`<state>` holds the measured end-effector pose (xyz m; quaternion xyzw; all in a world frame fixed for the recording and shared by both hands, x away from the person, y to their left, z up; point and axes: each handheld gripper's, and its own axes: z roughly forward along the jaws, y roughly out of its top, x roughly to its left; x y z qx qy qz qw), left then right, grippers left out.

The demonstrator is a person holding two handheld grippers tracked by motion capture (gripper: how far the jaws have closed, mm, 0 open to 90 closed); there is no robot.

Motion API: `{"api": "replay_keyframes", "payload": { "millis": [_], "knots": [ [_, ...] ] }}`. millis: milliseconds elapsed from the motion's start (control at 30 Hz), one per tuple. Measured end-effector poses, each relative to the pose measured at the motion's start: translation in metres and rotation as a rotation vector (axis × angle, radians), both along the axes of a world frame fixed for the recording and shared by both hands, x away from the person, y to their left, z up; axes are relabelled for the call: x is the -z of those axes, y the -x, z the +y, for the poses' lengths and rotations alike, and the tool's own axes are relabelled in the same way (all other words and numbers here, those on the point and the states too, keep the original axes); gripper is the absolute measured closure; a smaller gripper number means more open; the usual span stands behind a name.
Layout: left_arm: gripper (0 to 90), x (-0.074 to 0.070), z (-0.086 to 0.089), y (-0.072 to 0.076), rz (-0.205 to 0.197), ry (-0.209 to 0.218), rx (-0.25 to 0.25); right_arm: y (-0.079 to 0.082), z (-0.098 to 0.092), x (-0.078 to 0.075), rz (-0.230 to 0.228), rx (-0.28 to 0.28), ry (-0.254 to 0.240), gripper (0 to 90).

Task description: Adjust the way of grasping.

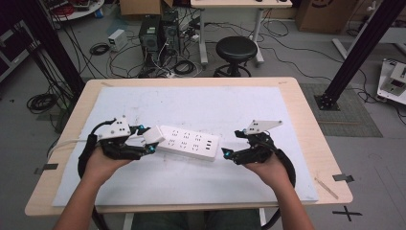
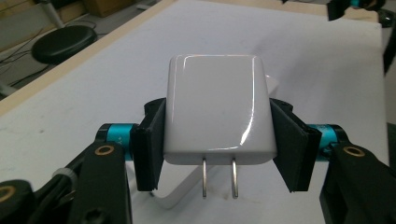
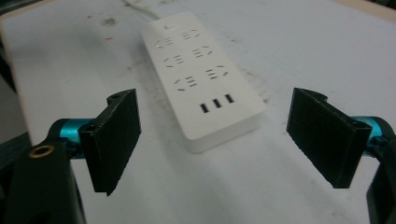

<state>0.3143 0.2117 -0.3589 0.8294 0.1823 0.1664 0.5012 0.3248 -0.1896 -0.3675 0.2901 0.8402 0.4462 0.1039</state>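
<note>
Left gripper view: glossy rounded-square charger (image 2: 217,109).

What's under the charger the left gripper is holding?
Below the charger clamped in the left gripper, its two prongs, a white cable and the white mat show; the strip's near end is covered.

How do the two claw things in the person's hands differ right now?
The left gripper is shut on a white charger, its prongs pointing down; the right gripper is open and holds nothing. The left one is beside the power strip's left end, the right one beside its USB end. Both have black pads.
</note>
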Motion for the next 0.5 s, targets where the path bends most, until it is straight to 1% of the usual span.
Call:
{"api": "replay_keyframes", "payload": {
  "millis": [33,100,167,200,233,267,300,333,367,400,433,500],
  "knots": [
    [42.4,0.002,-0.004,0.002,-0.001,-0.009,0.018,0.001,0.004,0.001,0.006,-0.012,0.001,18.0],
    [42.4,0.006,-0.011,0.006,-0.012,-0.026,0.039,0.002,0.011,0.003,0.031,-0.033,-0.004,17.9],
    [42.5,0.008,-0.020,0.010,-0.040,-0.057,0.075,0.005,0.017,0.005,0.054,-0.055,-0.020,17.9],
    [42.4,0.010,-0.024,0.012,-0.047,-0.060,0.090,0.006,0.020,0.005,0.072,-0.056,-0.029,17.9],
    [42.4,0.011,-0.029,0.014,-0.056,-0.071,0.104,0.007,0.022,0.007,0.080,-0.069,-0.041,17.9],
    [42.4,0.013,-0.033,0.016,-0.064,-0.074,0.120,0.009,0.025,0.008,0.095,-0.077,-0.052,17.9],
    [42.4,0.015,-0.036,0.017,-0.061,-0.072,0.146,0.010,0.028,0.009,0.110,-0.088,-0.061,17.9],
    [42.5,0.016,-0.040,0.018,-0.058,-0.072,0.159,0.011,0.030,0.011,0.124,-0.097,-0.072,17.9],
    [42.4,0.018,-0.043,0.020,-0.068,-0.078,0.167,0.012,0.033,0.012,0.136,-0.109,-0.085,17.9],
    [42.4,0.018,-0.043,0.020,-0.068,-0.078,0.167,0.014,0.035,0.014,0.145,-0.118,-0.092,17.9],
    [42.5,0.022,-0.050,0.022,-0.079,-0.085,0.188,0.015,0.038,0.015,0.165,-0.121,-0.106,17.9],
    [42.5,0.024,-0.055,0.025,-0.105,-0.095,0.201,0.015,0.041,0.018,0.213,-0.139,-0.146,17.9]
  ]
}}
